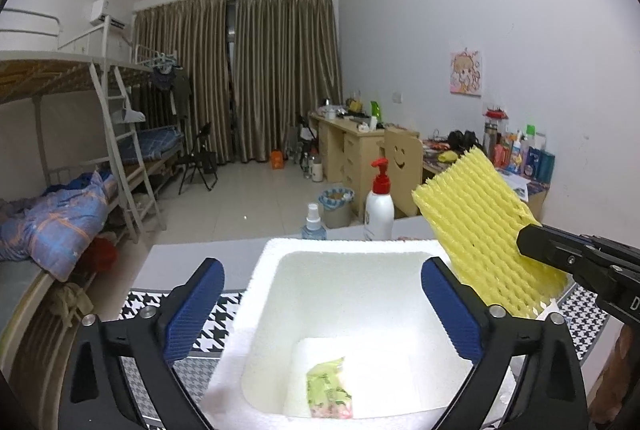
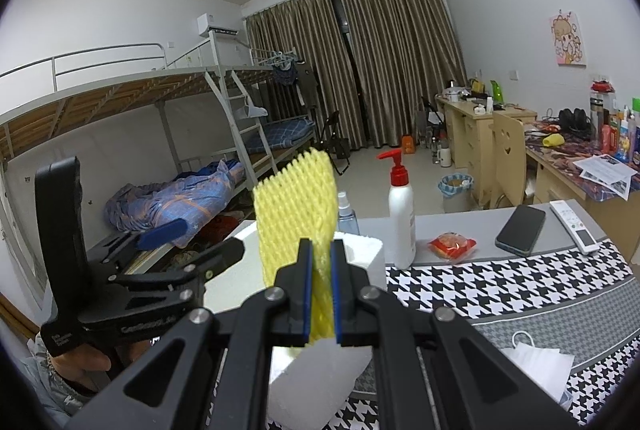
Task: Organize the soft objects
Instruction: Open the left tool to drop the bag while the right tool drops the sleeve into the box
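Note:
A white foam box [image 1: 344,246] stands on the houndstooth-covered table. My left gripper [image 1: 324,270] hovers over its mouth, open wide, with nothing between its blue pads [image 1: 196,310]. A green and pink packet [image 1: 328,390] lies on the box floor below it. My right gripper [image 2: 322,246] is shut on the lower end of a yellow foam net sleeve [image 2: 296,205], which stands up tilted above the box's right rim. In the left wrist view the sleeve [image 1: 472,213] and the right gripper [image 1: 532,242] show at the right. A hand holds the left gripper [image 2: 200,242].
Behind the box stand a white pump bottle [image 2: 401,222] and a small spray bottle [image 2: 346,213]. To the right on the table lie a red snack packet [image 2: 452,244], a phone [image 2: 520,230], a remote [image 2: 574,226] and a white face mask [image 2: 536,358].

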Action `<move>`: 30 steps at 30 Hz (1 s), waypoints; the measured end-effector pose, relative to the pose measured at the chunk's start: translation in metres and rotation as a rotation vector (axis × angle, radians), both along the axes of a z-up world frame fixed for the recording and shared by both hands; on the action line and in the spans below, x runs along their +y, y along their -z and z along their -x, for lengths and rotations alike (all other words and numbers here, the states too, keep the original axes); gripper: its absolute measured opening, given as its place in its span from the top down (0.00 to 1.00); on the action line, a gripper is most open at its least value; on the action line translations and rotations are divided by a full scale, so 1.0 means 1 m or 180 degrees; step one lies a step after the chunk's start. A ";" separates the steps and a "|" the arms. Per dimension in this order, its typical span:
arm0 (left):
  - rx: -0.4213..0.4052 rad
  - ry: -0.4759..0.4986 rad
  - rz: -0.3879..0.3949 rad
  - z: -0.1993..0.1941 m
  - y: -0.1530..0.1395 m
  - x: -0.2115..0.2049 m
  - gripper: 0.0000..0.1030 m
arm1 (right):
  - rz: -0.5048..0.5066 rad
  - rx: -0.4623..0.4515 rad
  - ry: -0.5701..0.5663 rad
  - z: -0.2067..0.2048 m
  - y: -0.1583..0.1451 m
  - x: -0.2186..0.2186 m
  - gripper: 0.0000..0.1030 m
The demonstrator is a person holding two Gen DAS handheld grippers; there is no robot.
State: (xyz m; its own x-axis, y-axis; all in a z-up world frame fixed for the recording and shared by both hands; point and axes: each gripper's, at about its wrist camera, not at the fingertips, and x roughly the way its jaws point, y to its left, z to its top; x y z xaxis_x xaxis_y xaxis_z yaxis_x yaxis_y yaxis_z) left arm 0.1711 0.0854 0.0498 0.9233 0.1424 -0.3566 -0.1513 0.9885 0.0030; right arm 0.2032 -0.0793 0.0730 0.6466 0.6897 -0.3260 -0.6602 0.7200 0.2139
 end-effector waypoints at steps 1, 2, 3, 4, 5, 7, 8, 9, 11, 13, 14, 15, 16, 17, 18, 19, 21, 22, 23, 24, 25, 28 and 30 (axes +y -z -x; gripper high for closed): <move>-0.0015 -0.0009 -0.0009 0.001 -0.001 0.001 0.01 | -0.0001 0.0003 0.0000 -0.001 0.000 0.001 0.90; -0.0025 -0.0023 -0.0016 0.002 -0.002 0.002 0.01 | 0.0000 0.0005 0.0002 -0.001 0.001 0.001 0.90; -0.0031 -0.0032 -0.0025 0.003 -0.002 0.002 0.01 | 0.0004 0.0005 -0.0001 -0.001 0.001 0.001 0.89; -0.0035 -0.0031 -0.0029 0.004 -0.003 0.003 0.01 | 0.0010 0.0011 -0.0006 -0.001 0.001 0.002 0.90; -0.0042 -0.0041 -0.0033 0.005 -0.003 0.004 0.01 | 0.0014 0.0018 -0.0009 -0.002 0.002 0.003 0.90; -0.0063 -0.0072 -0.0037 0.007 -0.005 0.008 0.01 | 0.0020 0.0025 -0.0030 -0.003 0.003 0.007 0.90; -0.0075 -0.0094 -0.0040 0.008 -0.006 0.009 0.01 | 0.0023 0.0029 -0.0037 -0.003 0.003 0.010 0.90; -0.0082 -0.0117 -0.0040 0.009 -0.006 0.011 0.01 | 0.0025 0.0029 -0.0048 -0.003 0.003 0.011 0.90; -0.0103 -0.0167 -0.0028 0.013 -0.008 0.017 0.01 | 0.0035 0.0027 -0.0072 -0.004 0.003 0.015 0.90; -0.0116 -0.0214 -0.0015 0.016 -0.009 0.022 0.01 | 0.0042 0.0028 -0.0093 -0.005 0.003 0.019 0.90; -0.0124 -0.0245 -0.0012 0.017 -0.009 0.025 0.01 | 0.0050 0.0027 -0.0104 -0.006 0.003 0.021 0.90; -0.0129 -0.0262 -0.0013 0.018 -0.009 0.027 0.01 | 0.0057 0.0028 -0.0121 -0.006 0.003 0.024 0.90; -0.0133 -0.0287 -0.0014 0.020 -0.010 0.030 0.01 | 0.0067 0.0031 -0.0137 -0.006 0.003 0.026 0.90; -0.0133 -0.0307 -0.0015 0.020 -0.010 0.031 0.01 | 0.0074 0.0033 -0.0147 -0.007 0.003 0.029 0.90; -0.0133 -0.0330 -0.0013 0.021 -0.010 0.034 0.01 | 0.0081 0.0036 -0.0165 -0.007 0.003 0.031 0.90; -0.0134 -0.0345 -0.0009 0.023 -0.010 0.036 0.01 | 0.0084 0.0042 -0.0180 -0.007 0.003 0.033 0.90; -0.0143 -0.0382 0.0005 0.026 -0.009 0.039 0.01 | 0.0107 0.0058 -0.0204 -0.008 0.005 0.037 0.89; -0.0144 -0.0395 0.0007 0.026 -0.009 0.040 0.01 | 0.0120 0.0067 -0.0213 -0.008 0.006 0.039 0.89; -0.0147 -0.0410 0.0009 0.028 -0.009 0.041 0.01 | 0.0132 0.0076 -0.0227 -0.008 0.007 0.041 0.89; -0.0148 -0.0417 0.0008 0.029 -0.009 0.042 0.01 | 0.0148 0.0081 -0.0244 -0.007 0.008 0.044 0.89; -0.0145 -0.0422 0.0007 0.029 -0.009 0.042 0.01 | 0.0153 0.0083 -0.0252 -0.007 0.007 0.045 0.89; -0.0143 -0.0429 -0.0006 0.030 -0.009 0.042 0.01 | 0.0178 0.0095 -0.0278 -0.007 0.008 0.050 0.89; -0.0142 -0.0428 -0.0010 0.031 -0.009 0.042 0.01 | 0.0194 0.0110 -0.0287 -0.007 0.009 0.052 0.89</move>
